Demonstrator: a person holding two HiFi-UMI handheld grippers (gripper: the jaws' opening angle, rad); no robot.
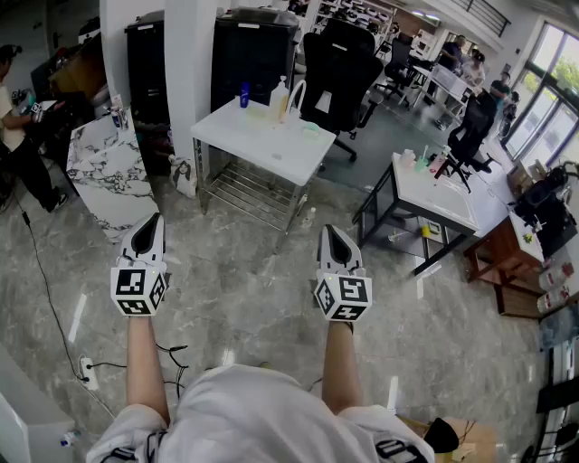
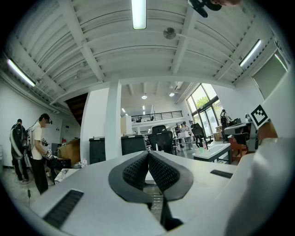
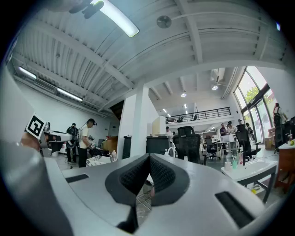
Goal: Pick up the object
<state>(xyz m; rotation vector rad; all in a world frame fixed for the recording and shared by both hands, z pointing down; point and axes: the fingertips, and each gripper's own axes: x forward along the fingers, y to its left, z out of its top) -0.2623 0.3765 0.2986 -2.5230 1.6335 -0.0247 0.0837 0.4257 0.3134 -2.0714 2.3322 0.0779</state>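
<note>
The left gripper point(image 1: 152, 226) and the right gripper point(image 1: 331, 237) hang over the floor point(image 1: 244, 289) with jaws pressed together on nothing, well apart from the white desk point(image 1: 271, 152), where a blue bottle point(image 1: 244, 94) and a clear bottle point(image 1: 280, 98) stand near its far edge.

Bright room: daylight enters through windows point(image 1: 543, 99) at two o'clock, a ceiling tube point(image 2: 138, 14) glares at twelve; edges bend strongly, corners are dark.

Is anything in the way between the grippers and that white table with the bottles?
Nothing visible is. Only bare grey floor lies between the left gripper, the right gripper and the white table holding the bottles. The marble-patterned table stands off to the left, out of the path.
</note>
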